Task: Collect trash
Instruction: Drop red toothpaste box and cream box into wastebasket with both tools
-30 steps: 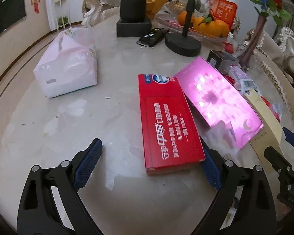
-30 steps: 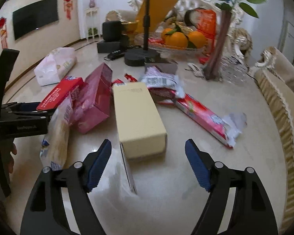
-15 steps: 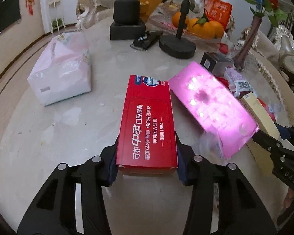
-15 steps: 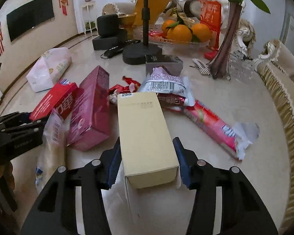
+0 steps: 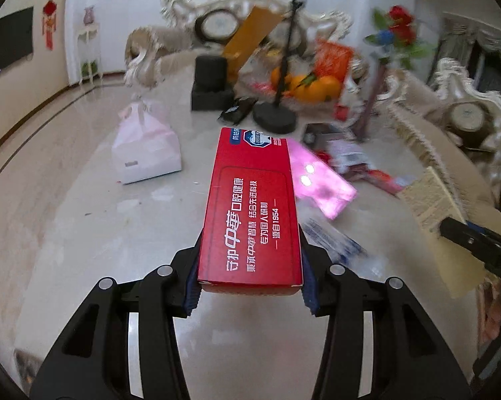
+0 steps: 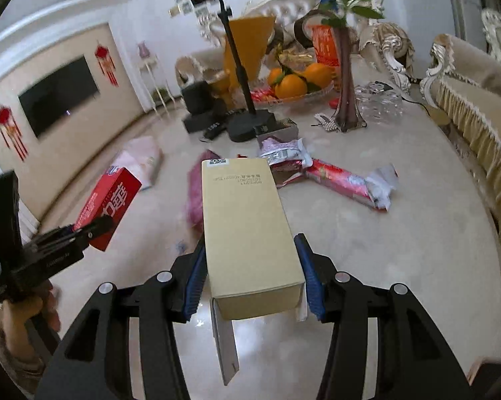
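Tan box (image 6: 247,226) flap open, right view only

Pink box (image 5: 320,183) lies right of the lifted red box (image 5: 250,213) — wrappers (image 6: 347,180) beyond.

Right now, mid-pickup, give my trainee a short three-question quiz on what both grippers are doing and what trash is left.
1. True or false: the left gripper is shut on the red box.
2. What does the right gripper hold? A) pink box B) tan box C) oranges
3. Fill in: the long red wrapper lies on the ____, right of the tan box.

Key:
1. True; its pads press both sides of the box.
2. B; the pink box lies on the table and the oranges sit in their dish.
3. table.
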### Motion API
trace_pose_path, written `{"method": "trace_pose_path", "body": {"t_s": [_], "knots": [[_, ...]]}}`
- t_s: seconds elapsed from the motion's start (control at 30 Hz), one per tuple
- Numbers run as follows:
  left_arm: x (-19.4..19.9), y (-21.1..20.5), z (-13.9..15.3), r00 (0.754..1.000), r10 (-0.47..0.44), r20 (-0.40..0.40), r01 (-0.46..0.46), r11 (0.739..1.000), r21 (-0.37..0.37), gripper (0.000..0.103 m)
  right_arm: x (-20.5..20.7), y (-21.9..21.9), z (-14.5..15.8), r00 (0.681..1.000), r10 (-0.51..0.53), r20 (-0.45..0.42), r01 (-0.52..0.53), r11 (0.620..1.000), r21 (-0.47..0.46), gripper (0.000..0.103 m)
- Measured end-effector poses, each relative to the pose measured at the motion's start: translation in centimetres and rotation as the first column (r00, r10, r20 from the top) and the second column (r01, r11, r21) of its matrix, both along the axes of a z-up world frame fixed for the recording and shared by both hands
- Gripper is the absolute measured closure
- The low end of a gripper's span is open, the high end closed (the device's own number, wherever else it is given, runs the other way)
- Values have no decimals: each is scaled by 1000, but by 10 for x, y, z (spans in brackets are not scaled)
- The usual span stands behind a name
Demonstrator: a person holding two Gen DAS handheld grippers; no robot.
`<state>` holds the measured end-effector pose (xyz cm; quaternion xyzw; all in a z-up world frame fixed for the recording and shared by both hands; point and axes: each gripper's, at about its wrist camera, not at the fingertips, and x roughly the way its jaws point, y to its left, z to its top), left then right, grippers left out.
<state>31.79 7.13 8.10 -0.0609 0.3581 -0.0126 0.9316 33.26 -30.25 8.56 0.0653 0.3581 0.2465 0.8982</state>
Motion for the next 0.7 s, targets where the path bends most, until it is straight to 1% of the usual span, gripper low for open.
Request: {"method": "trace_pose_path", "body": {"t_s": [0.07, 0.1, 0.13, 0.23, 0.27, 0.33, 0.47, 0.53, 0.63, 0.7], "knots": [[-30, -7, 5, 999, -40, 23, 40, 999, 1, 56, -32, -5, -2, 999, 31, 10, -32, 999, 23, 55], [-50, -13, 5, 997, -69, 28, 69, 998, 1, 56, -43, -6, -3, 999, 41, 14, -41, 999, 26, 55], [-65, -18, 4, 996, -87, 28, 87, 996, -1, 56, -63, -9, -6, 998, 52, 18, -52, 998, 33, 55], [-120, -30, -8, 989, -145, 18, 145, 989, -34, 56, -114, -16, -15, 997, 77, 15, -78, 995, 62, 55], [-129, -31, -11, 988, -152, 14, 153, 987, -42, 56, -127, -18, -16, 997, 80, 9, -81, 994, 73, 55], [-163, -40, -19, 984, -175, 4, 175, 983, -54, 56, -154, -22, -19, 995, 99, -2, -98, 990, 98, 55], [-220, -56, -32, 972, -234, -22, 233, 971, -61, 56, -209, -23, -21, 987, 161, -13, -159, 984, 74, 55], [-250, -67, -40, 961, -272, -41, 271, 962, -32, 56, -235, -25, -23, 984, 178, -25, -177, 982, 62, 55], [-284, -76, -56, 950, -298, -99, 302, 953, 26, 56, -264, -33, -37, 987, 143, -71, -141, 989, 39, 55], [-297, -79, -74, 940, -305, -153, 312, 950, 19, 56, -275, -36, -51, 987, 120, -110, -119, 993, 12, 55]]}}
